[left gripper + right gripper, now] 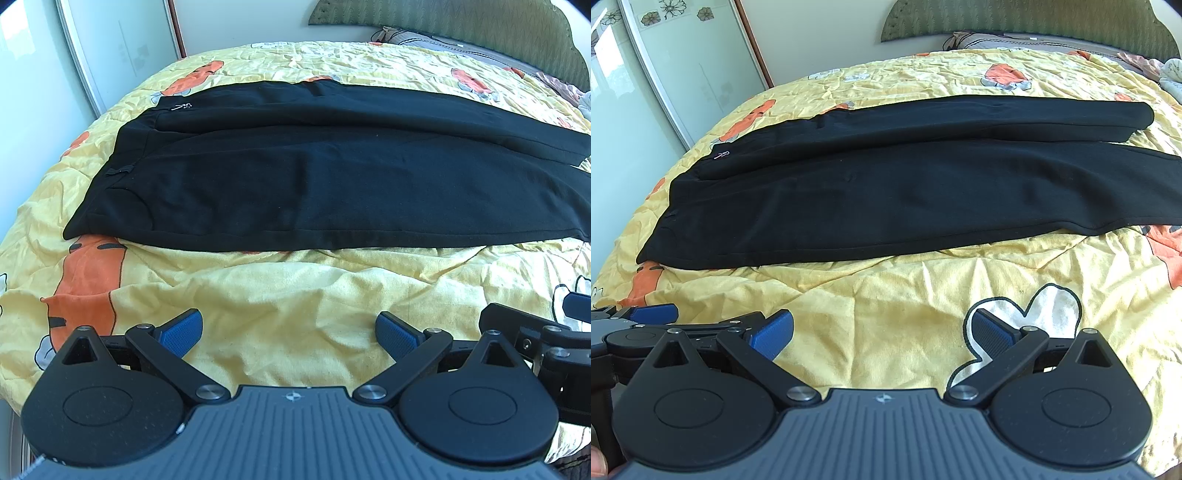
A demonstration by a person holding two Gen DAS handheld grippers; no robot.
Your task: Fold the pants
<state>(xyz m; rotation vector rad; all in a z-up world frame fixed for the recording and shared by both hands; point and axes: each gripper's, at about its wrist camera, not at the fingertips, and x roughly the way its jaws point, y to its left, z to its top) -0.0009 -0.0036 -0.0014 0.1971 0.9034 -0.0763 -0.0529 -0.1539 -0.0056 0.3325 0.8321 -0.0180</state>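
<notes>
- Black pants (295,177) lie flat across the yellow bedspread (295,295), waistband at left;
- left tool (289,334) spread wide, empty; right tool (882,334) likewise released, above the bedspread.

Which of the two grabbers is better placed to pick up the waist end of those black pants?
Probably left. The left gripper is open and sits nearer the pants' waistband; the right gripper, also open, sits toward the leg ends.

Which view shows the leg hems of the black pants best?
The right wrist view: both hems of the black pants show, the far leg's end complete. The left wrist view cuts the hems at its right edge.
</notes>
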